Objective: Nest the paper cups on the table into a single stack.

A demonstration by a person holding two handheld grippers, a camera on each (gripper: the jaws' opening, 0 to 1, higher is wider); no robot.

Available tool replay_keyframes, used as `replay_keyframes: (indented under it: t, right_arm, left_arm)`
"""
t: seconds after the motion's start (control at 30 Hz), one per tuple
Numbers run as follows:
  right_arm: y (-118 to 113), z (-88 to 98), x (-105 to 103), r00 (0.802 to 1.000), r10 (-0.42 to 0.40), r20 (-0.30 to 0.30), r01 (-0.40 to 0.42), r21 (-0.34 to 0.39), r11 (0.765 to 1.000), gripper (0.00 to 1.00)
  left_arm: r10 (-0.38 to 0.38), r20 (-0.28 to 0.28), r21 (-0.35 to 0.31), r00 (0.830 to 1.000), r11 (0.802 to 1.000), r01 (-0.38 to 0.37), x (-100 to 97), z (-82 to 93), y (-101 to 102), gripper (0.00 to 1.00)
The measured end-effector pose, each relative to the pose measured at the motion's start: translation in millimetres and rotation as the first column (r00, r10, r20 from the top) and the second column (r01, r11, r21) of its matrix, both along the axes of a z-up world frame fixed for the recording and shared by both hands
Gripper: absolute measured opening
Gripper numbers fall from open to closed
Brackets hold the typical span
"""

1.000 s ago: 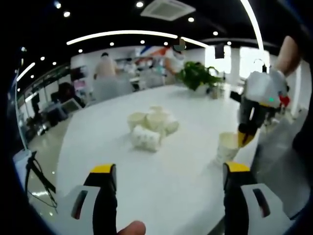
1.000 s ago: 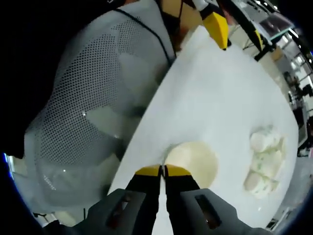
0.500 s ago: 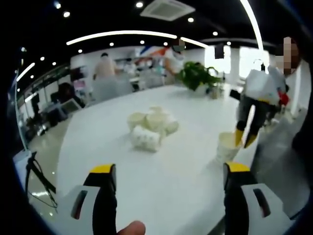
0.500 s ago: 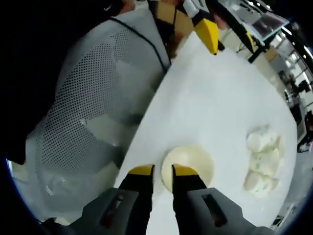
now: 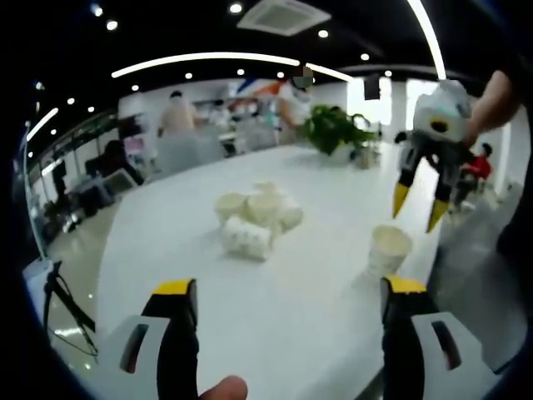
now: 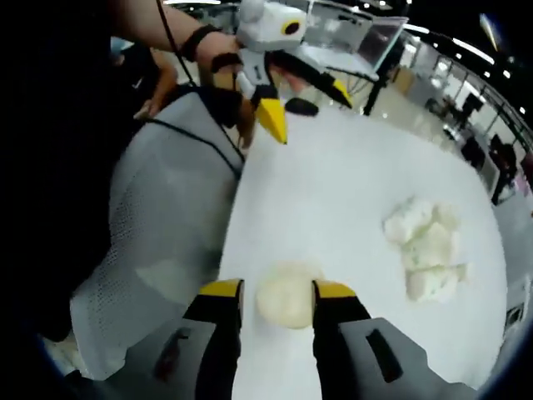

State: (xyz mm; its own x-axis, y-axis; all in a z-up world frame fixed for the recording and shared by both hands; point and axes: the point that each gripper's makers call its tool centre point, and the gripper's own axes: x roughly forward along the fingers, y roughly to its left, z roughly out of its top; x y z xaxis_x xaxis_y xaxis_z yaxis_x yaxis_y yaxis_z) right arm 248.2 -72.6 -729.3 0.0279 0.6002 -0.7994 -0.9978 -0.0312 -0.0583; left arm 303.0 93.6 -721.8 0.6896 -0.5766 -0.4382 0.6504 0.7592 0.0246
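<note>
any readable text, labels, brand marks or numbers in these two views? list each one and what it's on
None readable.
Red and blue sign on the far wall, left gripper view: too blurred to read.
Paper cups and the lone cup on the table: no print that can be made out.

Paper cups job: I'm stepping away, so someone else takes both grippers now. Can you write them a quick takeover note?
Right gripper: open, empty, raised above the lone cup near the table edge. That cup stands upright, apart from the rest.
Left gripper: open, empty, low over the near table.
Other cups: loose cluster mid-table, one lying on its side, the others mouth up.
Done: no stack is visible yet.
Left: gather all the cups and nest them into one stack.
</note>
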Motion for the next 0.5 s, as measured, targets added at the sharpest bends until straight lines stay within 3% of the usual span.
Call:
replay_keyframes:
  t: [0.2, 0.4, 0.5]
  right_arm:
    - [-4.3, 15.6, 9.2, 0.99, -0.141, -0.024, 0.143, 0.103, 0.984, 0.36]
    - [-14.9, 14.6, 26.4, 0.957, -0.286, -0.055, 0.291, 0.15, 0.945, 0.42]
    - [-16.4, 18.7, 35.5, 0.934, -0.347, -0.086, 0.357, 0.193, 0.914, 0.45]
  left_arm:
    - [-0.004, 0.003, 0.001, 1.0, 1.0, 0.004, 3.2, -0.1, 0.1, 0.91]
    - [-0.008, 0.004, -0.002, 1.0, 1.0, 0.008, 4.7, -1.1, -0.5, 0.91]
    - [-0.012, 0.003, -0.002, 1.0, 1.0, 0.012, 5.0, -1.9, -1.3, 0.91]
